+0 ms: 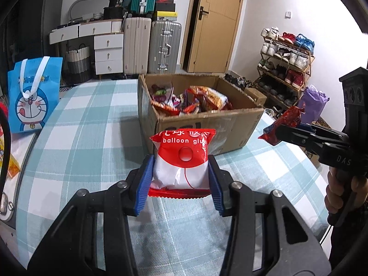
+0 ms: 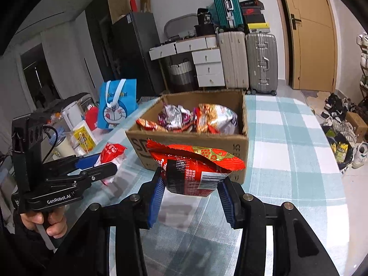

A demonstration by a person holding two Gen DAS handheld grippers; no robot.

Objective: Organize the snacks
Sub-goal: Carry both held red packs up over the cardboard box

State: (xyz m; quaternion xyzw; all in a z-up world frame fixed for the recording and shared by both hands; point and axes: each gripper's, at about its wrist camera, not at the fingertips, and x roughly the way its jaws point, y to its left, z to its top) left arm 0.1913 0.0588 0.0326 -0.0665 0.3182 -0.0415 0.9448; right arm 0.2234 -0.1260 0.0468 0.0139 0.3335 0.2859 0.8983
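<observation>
Both grippers (image 1: 180, 179) (image 2: 191, 194) grip red packets (image 1: 182, 158) (image 2: 195, 168) before the box (image 1: 207, 122).

The left gripper (image 1: 180, 172) is level, its blue-padded fingers (image 1: 144, 184) closed against something pinched between them. The right gripper (image 2: 192, 191) is clamped likewise, its blue pads (image 2: 154, 203) pressing inward. A bare hand (image 2: 49, 222) wraps the left grip's handle; another hand (image 1: 342, 191) holds the right.
</observation>
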